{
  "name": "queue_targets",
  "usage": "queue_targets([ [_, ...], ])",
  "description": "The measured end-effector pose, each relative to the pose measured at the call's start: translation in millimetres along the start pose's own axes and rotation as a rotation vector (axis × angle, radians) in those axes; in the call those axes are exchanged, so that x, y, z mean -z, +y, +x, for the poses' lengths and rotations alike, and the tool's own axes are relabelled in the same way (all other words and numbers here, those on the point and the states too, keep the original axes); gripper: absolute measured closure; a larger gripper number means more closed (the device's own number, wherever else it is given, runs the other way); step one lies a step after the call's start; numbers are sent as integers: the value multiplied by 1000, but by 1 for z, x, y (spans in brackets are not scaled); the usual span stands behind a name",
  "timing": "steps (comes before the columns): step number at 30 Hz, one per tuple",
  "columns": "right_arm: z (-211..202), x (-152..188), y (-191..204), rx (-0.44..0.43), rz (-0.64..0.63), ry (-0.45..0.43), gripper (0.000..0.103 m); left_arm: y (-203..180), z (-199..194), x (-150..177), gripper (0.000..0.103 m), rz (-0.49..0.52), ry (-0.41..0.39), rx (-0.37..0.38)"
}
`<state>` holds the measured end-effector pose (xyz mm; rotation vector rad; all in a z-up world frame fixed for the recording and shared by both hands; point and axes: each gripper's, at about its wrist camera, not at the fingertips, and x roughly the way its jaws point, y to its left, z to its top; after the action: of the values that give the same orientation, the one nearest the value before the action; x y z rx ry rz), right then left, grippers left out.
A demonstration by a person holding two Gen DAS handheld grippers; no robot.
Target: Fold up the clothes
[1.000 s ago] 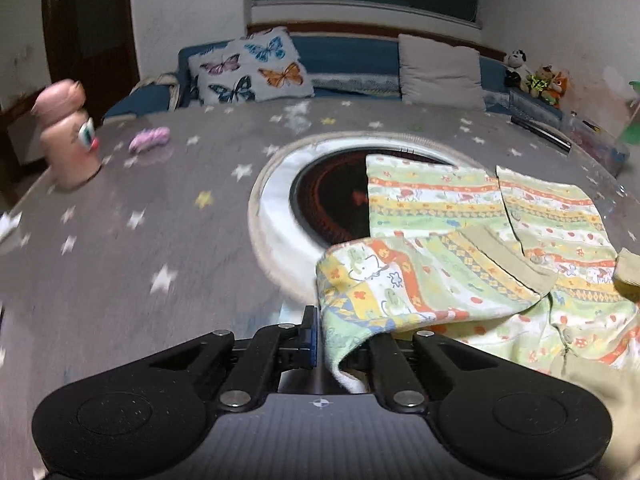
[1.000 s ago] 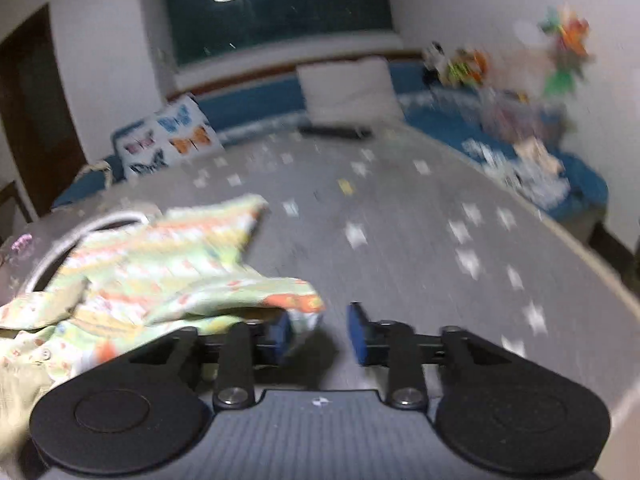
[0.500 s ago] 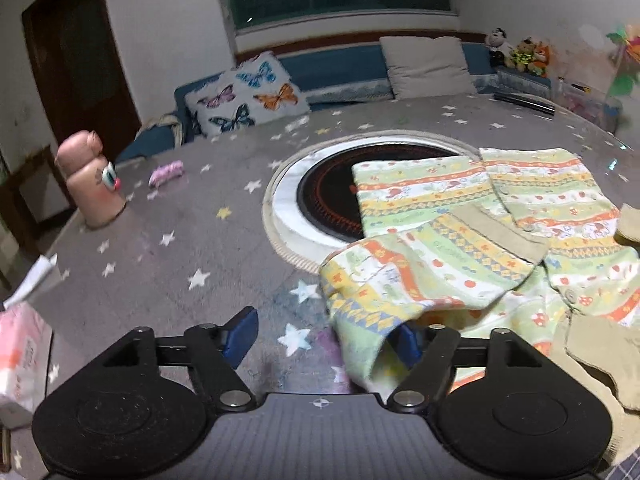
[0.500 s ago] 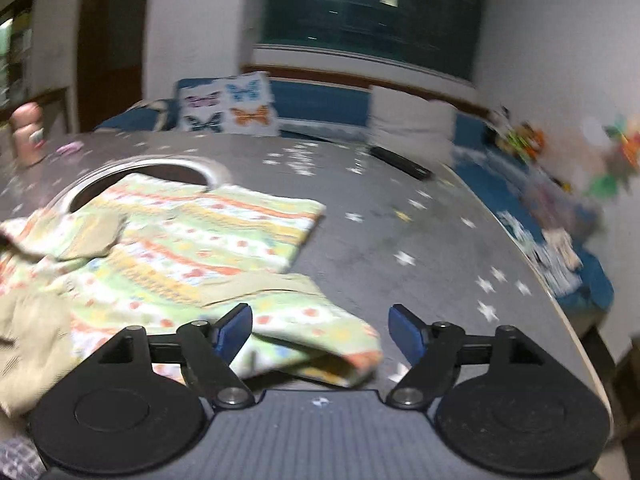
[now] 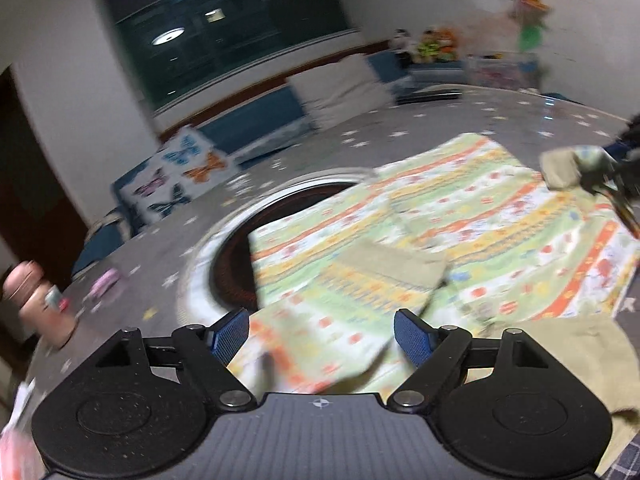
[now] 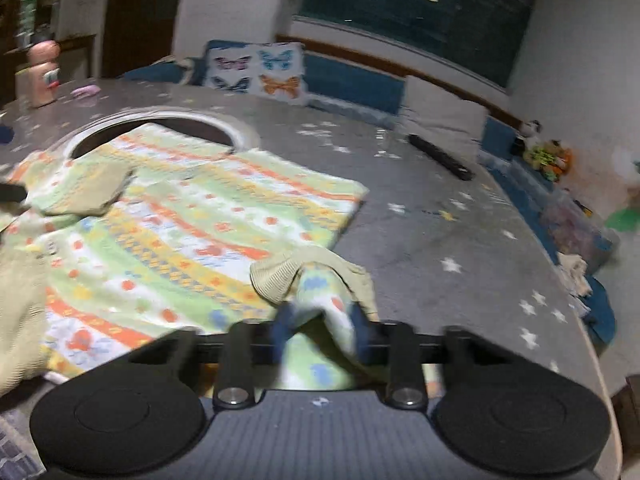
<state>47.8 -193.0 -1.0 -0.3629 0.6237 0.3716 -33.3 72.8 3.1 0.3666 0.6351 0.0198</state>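
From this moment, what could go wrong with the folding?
1. The right gripper pinches only the bunched beige cuff of the sleeve; a hard pull might slip it out or drag the patterned garment askew.
2. The left gripper is open over the folded left sleeve, so nothing pins that fold; it may fall open.
3. The garment partly overhangs the round recess in the table and might sag into it.

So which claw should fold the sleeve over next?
Probably the right claw: it is shut on the sleeve with the beige cuff. The left claw is open, holding nothing.
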Motion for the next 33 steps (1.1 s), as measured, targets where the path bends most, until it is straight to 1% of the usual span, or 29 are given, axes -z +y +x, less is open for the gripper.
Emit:
queue_targets([
  [1,-3,1,-9,21,34,-6,95,-4,5,-2,25,10,-1,17],
  [6,-20,13,-55,135,222,-26,95,-18,27,-10,42,22,21,112],
  [7,-24,17,-65,162,267,-25,92,-19,33,-11,48,18,31,128],
  [8,-28,22,-74,189,302,-22,85,-20,36,-12,53,11,42,143],
  [9,-32,27,-82,215,328,-16,81,-20,39,-12,56,2,50,161],
  [11,-37,37,-94,251,360,-7,54,-20,41,-11,70,-8,49,186],
  [12,-39,41,-98,261,368,-3,49,-18,41,-11,75,-16,45,193],
  [13,-41,44,-100,269,373,-3,43,-17,40,-10,83,-25,41,200],
  [14,-44,47,-103,277,378,-2,41,-14,39,-10,90,-42,35,204],
  [15,-46,50,-105,277,386,1,40,-10,37,-10,94,-61,31,195],
  [16,-49,53,-107,265,398,4,37,-6,36,-10,95,-81,27,183],
  [18,-54,59,-112,245,416,8,36,4,32,-9,97,-127,22,157],
  [20,-57,64,-115,260,430,21,32,16,30,-8,99,-167,21,117],
  [23,-61,72,-117,287,476,54,31,42,24,-4,100,-247,12,44],
  [26,-68,82,-119,274,508,62,28,71,14,5,101,-325,16,-26],
  [28,-73,88,-119,252,498,68,26,90,8,12,101,-376,19,-72],
  [30,-77,91,-117,268,479,81,26,109,1,18,101,-427,23,-119],
  [31,-78,92,-118,290,487,91,26,111,-1,20,100,-428,26,-120],
  [33,-84,97,-126,331,562,92,26,110,-5,23,100,-411,34,-108],
])
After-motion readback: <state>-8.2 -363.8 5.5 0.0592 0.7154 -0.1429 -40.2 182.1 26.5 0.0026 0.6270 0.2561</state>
